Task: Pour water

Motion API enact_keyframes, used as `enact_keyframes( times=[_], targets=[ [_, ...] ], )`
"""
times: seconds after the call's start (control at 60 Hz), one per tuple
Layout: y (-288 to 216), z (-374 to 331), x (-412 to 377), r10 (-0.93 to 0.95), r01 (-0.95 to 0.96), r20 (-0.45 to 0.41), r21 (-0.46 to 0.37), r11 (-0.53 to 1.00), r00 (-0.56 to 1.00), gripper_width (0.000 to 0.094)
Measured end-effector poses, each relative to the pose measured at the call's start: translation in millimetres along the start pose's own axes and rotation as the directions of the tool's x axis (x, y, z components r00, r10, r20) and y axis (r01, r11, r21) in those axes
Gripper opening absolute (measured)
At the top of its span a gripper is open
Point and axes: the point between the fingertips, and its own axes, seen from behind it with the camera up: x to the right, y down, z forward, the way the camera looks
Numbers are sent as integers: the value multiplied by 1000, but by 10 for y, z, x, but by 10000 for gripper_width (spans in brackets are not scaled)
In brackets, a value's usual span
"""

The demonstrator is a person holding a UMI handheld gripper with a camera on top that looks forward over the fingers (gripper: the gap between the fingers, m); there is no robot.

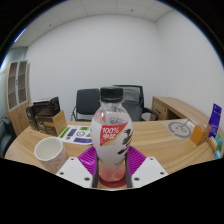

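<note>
A clear plastic bottle (112, 138) with a black cap, a white label with red "100%" print and pinkish liquid stands upright between my fingers. My gripper (112, 172) is shut on the bottle's lower body, both magenta pads (88, 160) pressing its sides. A white paper cup (49, 152) stands on the wooden table (160, 140), to the left of the bottle and beyond my left finger.
Black office chairs (88, 102) stand behind the table. A dark box (45, 115) and papers lie at the far left, a round white object (181, 127) and coloured boxes (214, 125) at the right. A wooden desk (180, 106) stands at the back right.
</note>
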Motion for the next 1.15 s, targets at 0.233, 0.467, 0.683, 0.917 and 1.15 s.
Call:
enact_keyframes(
  times=[0.233,0.467,0.683,0.917,1.15],
  targets=[
    [103,-182,3,7,-8,-11,-111,994,1000,868],
    [-183,-1144,-57,1,-13,-70,-177,984,998,857],
    [-374,-2125,-199,-38,16,-96,-218,976,995,857],
    [-436,-2587,-124,-50,19,-134,-224,974,990,857],
    [-445,-2686,-111,-47,18,-124,-225,974,991,858]
  ],
)
